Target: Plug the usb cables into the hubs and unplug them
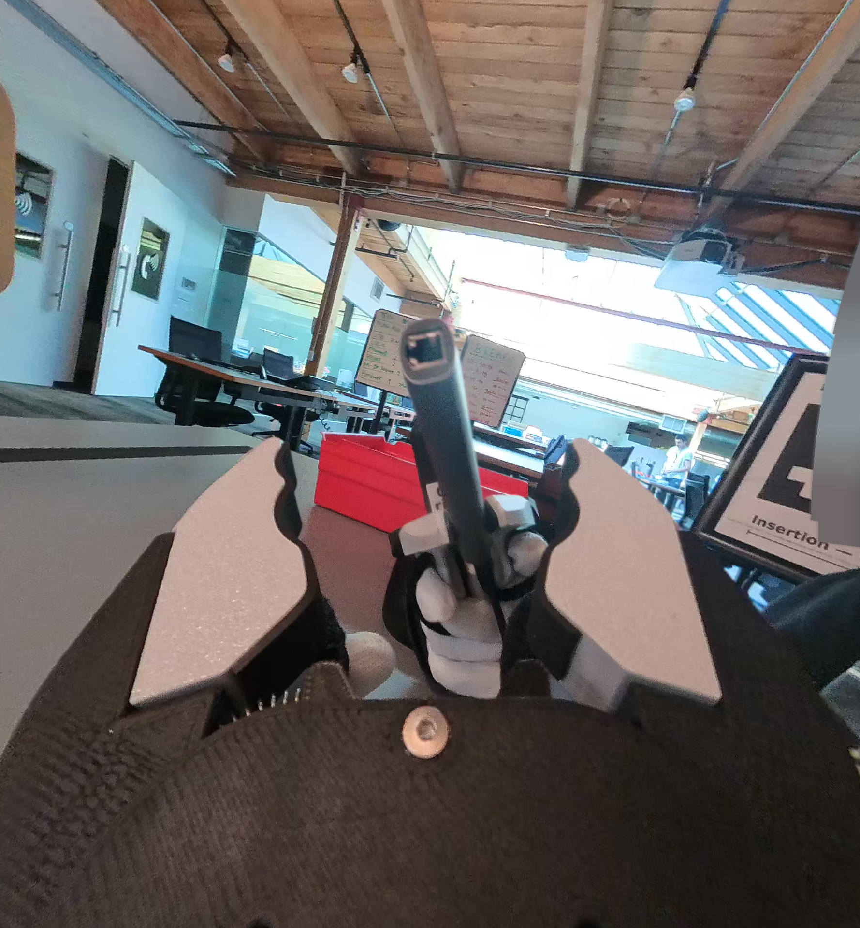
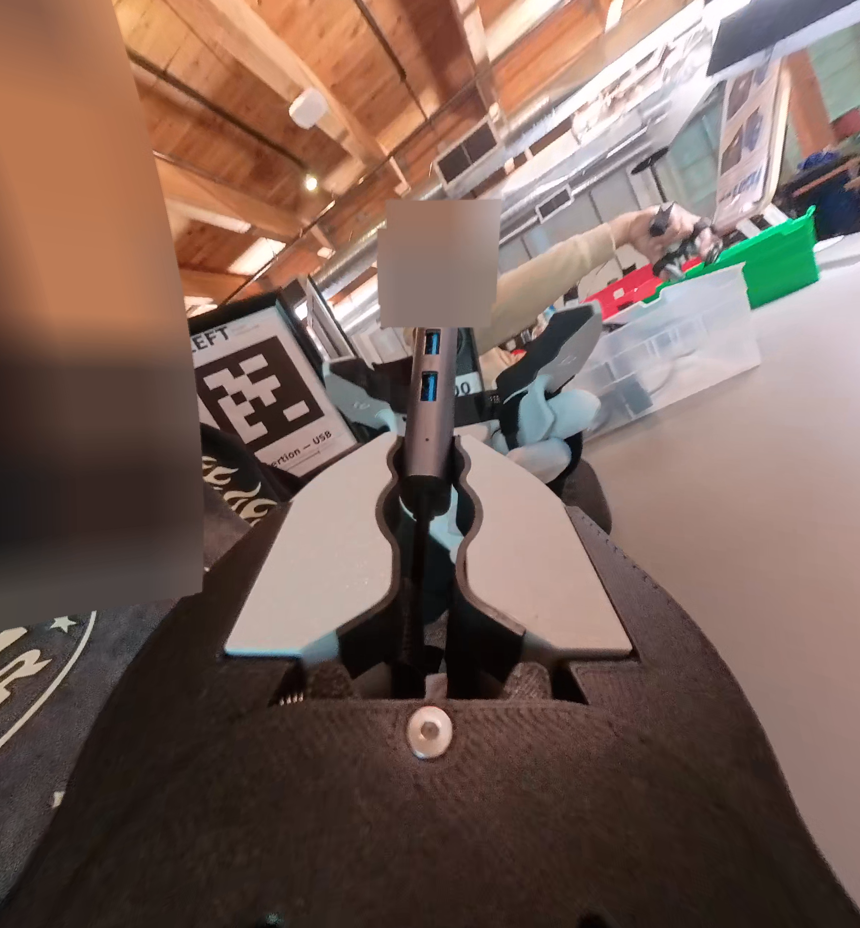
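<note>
My right gripper (image 2: 430, 444) is shut on the lower end of a grey USB hub (image 2: 430, 417), which stands up between its fingers. Two blue ports face the camera, and the hub's black braided cable (image 2: 415, 577) hangs down behind the jaws. In the left wrist view the same hub (image 1: 443, 427) points toward the camera, port end first, held by the right gripper (image 1: 460, 527) in a white-gloved hand (image 1: 458, 643). My left gripper (image 1: 430, 452) is open wide and empty, with the hub beyond its fingers. One of its fingers (image 2: 568, 346) shows behind the hub. No loose USB plug is visible.
A red bin (image 1: 367, 482) stands on the grey table (image 1: 66, 527) behind the hub. A framed marker sign (image 1: 779, 477) leans at the right and also shows in the right wrist view (image 2: 262, 396). A clear plastic box (image 2: 669, 351), a green bin (image 2: 779, 266) and another person's arm (image 2: 558, 256) are farther off. My right fingertips sit around 4 cm from my left ones.
</note>
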Motion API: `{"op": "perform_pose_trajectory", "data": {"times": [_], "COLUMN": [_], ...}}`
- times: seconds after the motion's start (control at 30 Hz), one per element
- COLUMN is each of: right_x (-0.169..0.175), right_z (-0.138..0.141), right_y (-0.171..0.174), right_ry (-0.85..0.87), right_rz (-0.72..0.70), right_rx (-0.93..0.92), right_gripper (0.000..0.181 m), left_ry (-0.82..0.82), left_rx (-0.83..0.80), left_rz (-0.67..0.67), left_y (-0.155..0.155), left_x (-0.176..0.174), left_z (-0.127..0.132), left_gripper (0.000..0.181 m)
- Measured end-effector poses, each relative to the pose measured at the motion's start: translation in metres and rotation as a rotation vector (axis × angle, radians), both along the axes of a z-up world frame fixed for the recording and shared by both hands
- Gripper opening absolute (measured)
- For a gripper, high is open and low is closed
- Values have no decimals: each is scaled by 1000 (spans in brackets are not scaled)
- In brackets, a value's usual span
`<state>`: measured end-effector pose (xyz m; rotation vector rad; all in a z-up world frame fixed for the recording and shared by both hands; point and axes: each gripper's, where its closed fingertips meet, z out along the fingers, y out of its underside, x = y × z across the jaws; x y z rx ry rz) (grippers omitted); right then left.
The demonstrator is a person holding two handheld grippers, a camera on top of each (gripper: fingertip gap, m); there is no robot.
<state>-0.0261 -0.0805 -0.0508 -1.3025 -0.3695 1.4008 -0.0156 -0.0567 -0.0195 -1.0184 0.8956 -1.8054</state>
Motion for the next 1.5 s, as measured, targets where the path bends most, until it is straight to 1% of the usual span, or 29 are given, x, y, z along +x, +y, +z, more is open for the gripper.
{"op": "perform_pose_trajectory", "data": {"times": [0.07,0.13,0.2,0.23,0.3,0.4,0.43,0.47,0.57,0.6,0.63,0.67,0.73,0.83,0.97,1.1,1.17,1.2,1.23,1.3,1.33,1.4,1.43,1.5], "right_x": [6,11,16,18,22,25,25,25,23,23,23,22,18,12,7,16,25,31,38,53,61,82,91,102], "right_z": [4,7,8,9,11,12,12,12,13,13,13,13,13,15,19,31,36,36,33,17,3,-31,-48,-79], "right_y": [1,3,4,5,6,7,7,7,6,6,6,6,5,2,-3,-8,-10,-10,-9,-3,1,11,15,18], "right_ry": [22,41,58,65,80,93,89,81,45,27,3,-32,-129,-281,-531,-773,-947,-1062,-1191,-1477,-1621,-1869,-1953,-2029], "right_rz": [-33,-67,-93,-103,-126,-143,-148,-154,-183,-199,-222,-252,-320,-417,-549,-720,-804,-846,-883,-899,-873,-780,-730,-619], "right_rx": [20,33,38,39,46,51,54,61,99,115,138,168,251,392,596,777,884,937,986,1051,1055,1005,969,890], "right_gripper": [17,17,17,17,17,17,17,17,17,17,17,17,17,17,17,17,17,17,17,17,17,17,17,17], "left_ry": [-12,-21,-33,-36,-30,-33,-18,-19,-91,-111,-131,-153,-190,-188,-158,-145,-147,-163,-175,-177,-180,-177,-173,-160], "left_rx": [11,10,2,-3,1,36,50,73,119,113,97,74,13,-65,-48,1,-4,7,4,-5,-5,0,8,18], "left_rz": [-1,18,29,44,98,106,126,128,102,94,79,57,-7,-32,-36,-59,-57,-79,-91,-86,-88,-96,-97,-88], "left_y": [-2,1,3,6,13,10,12,11,5,6,8,9,10,18,16,9,10,7,6,8,8,6,6,5], "left_x": [-1,-2,-4,-4,-3,-2,-1,-2,-12,-16,-20,-24,-30,-31,-28,-26,-27,-29,-31,-31,-31,-31,-31,-29], "left_z": [2,4,7,7,4,4,1,0,4,6,8,9,11,9,5,2,2,3,4,4,4,4,3,2], "left_gripper": [103,110,124,127,127,125,120,107,53,38,26,21,20,18,18,21,22,28,28,28,28,28,28,28]}}
